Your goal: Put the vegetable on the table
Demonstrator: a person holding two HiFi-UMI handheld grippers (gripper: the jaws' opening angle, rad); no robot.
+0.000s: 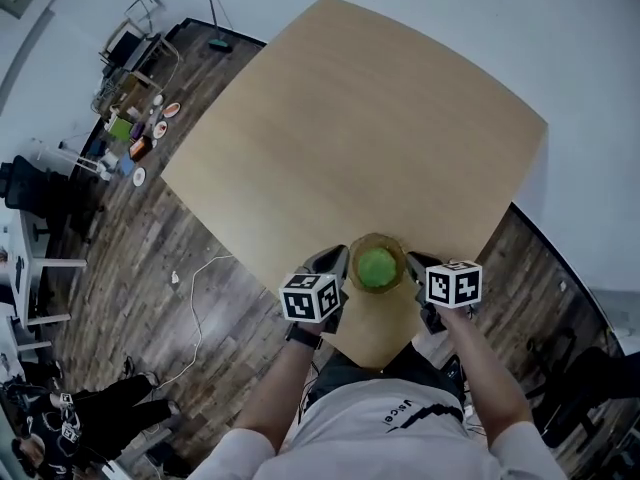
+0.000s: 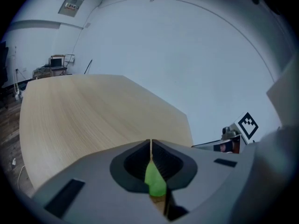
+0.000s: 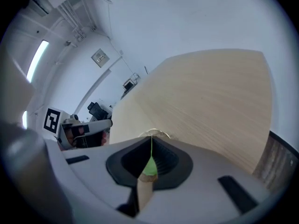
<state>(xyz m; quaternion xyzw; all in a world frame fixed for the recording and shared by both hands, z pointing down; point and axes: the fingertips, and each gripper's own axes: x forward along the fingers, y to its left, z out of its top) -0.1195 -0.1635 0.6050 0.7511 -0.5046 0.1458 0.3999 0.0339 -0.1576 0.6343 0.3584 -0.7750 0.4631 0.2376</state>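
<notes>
Head view: the green vegetable (image 1: 377, 268) sits in a woven bowl (image 1: 377, 237) at the desk's (image 1: 350, 138) near edge. The left tongs (image 1: 340, 264) and right tongs (image 1: 416, 266) are clamped on opposite sides of its rim. The load seems light and soft, so lift level.

Soft, even indoor light fills all three views, leaving the pale table (image 1: 350, 118) without hard shadows or glare. Fisheye distortion bows its edges and the walls, and both gripper views fade into dark rounded corners. A ceiling strip light (image 3: 36, 59) glows in the right gripper view (slightly blown out), and whatever sits nearest each lens is blurred.
</notes>
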